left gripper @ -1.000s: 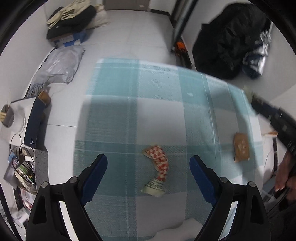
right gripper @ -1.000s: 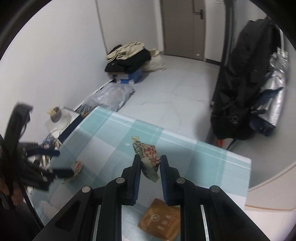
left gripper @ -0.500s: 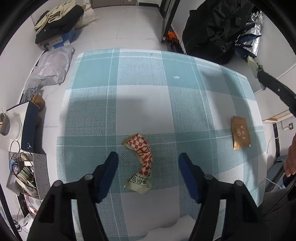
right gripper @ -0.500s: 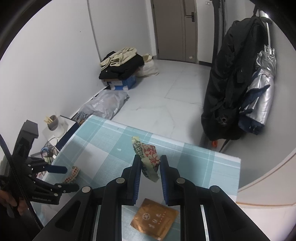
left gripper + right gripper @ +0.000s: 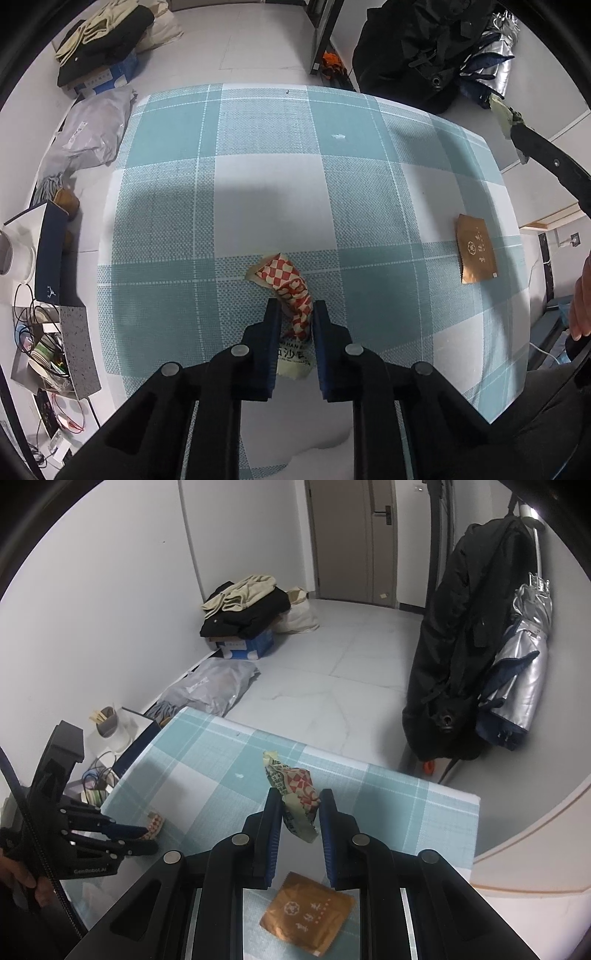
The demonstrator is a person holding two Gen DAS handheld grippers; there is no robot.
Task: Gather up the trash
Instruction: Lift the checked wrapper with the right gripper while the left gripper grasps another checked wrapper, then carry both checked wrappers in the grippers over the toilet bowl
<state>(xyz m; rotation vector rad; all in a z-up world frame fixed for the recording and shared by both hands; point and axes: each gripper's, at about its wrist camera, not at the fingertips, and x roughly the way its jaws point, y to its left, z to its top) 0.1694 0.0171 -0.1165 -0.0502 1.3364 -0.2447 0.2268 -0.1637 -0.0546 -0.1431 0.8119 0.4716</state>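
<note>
Left gripper (image 5: pixel 293 308): jaws closing on the red-checked wrapper (image 5: pixel 291 284), which sits between the blue pads; they appear to press its sides at the waist, the printed tail of the wrapper trailing back under the fingers. A second ago these jaws stood wide either side of the same wrapper, which lay loose on the cloth; the gap has since narrowed to little more than the wrapper's crumpled width. The wrapper lies on the near half of the checked tablecloth (image 5: pixel 258 192), left of centre, not yet lifted as far as can be told.

Right gripper (image 5: pixel 297 810): jaws narrow and clamped on a second crumpled wrapper (image 5: pixel 295 786), carried clear above the cloth (no change over the last second).

Outstanding item: a flat brown sachet (image 5: pixel 476 249) lies at the right side of the cloth, well apart from the left gripper and directly below the right one in the right wrist view. It is untouched.

Assessment: the change amounts to a second piece being secured. With both grippers occupied, the sachet would likely have to wait until one load is dropped; no bin is identifiable in either view
</note>
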